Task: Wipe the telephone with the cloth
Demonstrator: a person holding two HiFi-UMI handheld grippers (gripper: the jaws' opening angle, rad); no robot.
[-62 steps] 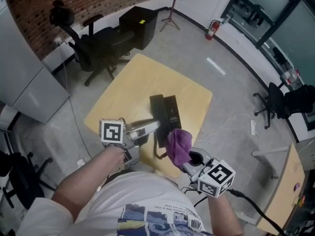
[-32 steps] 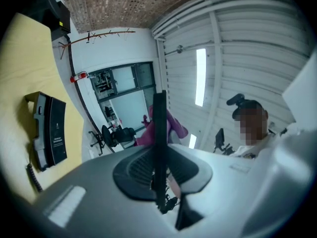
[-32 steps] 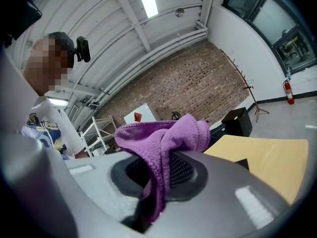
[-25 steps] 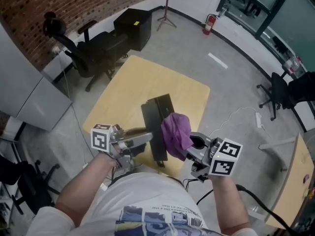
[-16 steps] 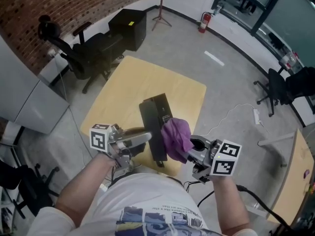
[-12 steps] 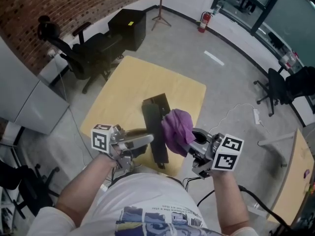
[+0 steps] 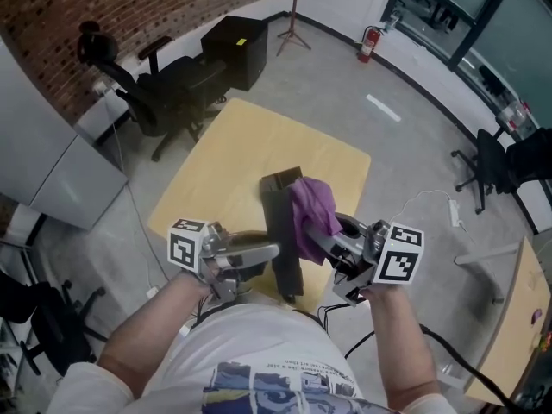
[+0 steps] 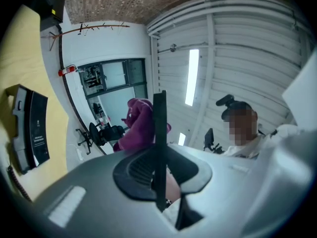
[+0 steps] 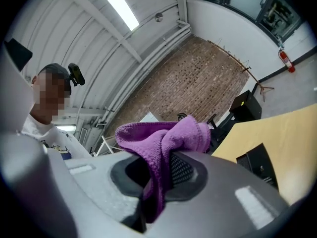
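My left gripper [image 7: 263, 253] is shut on a long, flat black piece of the telephone [image 7: 283, 240], held above the yellow table [image 7: 233, 153]. In the left gripper view this piece [image 8: 159, 133] stands edge-on between the jaws of the left gripper [image 8: 159, 172]. The rest of the telephone [image 8: 30, 133] lies on the table, with its cord trailing. My right gripper [image 7: 321, 241] is shut on the purple cloth [image 7: 312, 214], which rests against the right side of the black piece near its far end. The cloth [image 9: 163, 138] bunches over the right gripper [image 9: 158, 177].
Black office chairs [image 7: 164, 84] and a black cabinet [image 7: 237, 46] stand beyond the table's far edge. A grey cabinet [image 7: 52, 171] is at the left. A white cable [image 7: 414, 205] lies on the floor to the right, near another chair [image 7: 483, 166].
The right gripper has carried the cloth along the black piece toward its far end. The left gripper has held nearly still with its grip unchanged.
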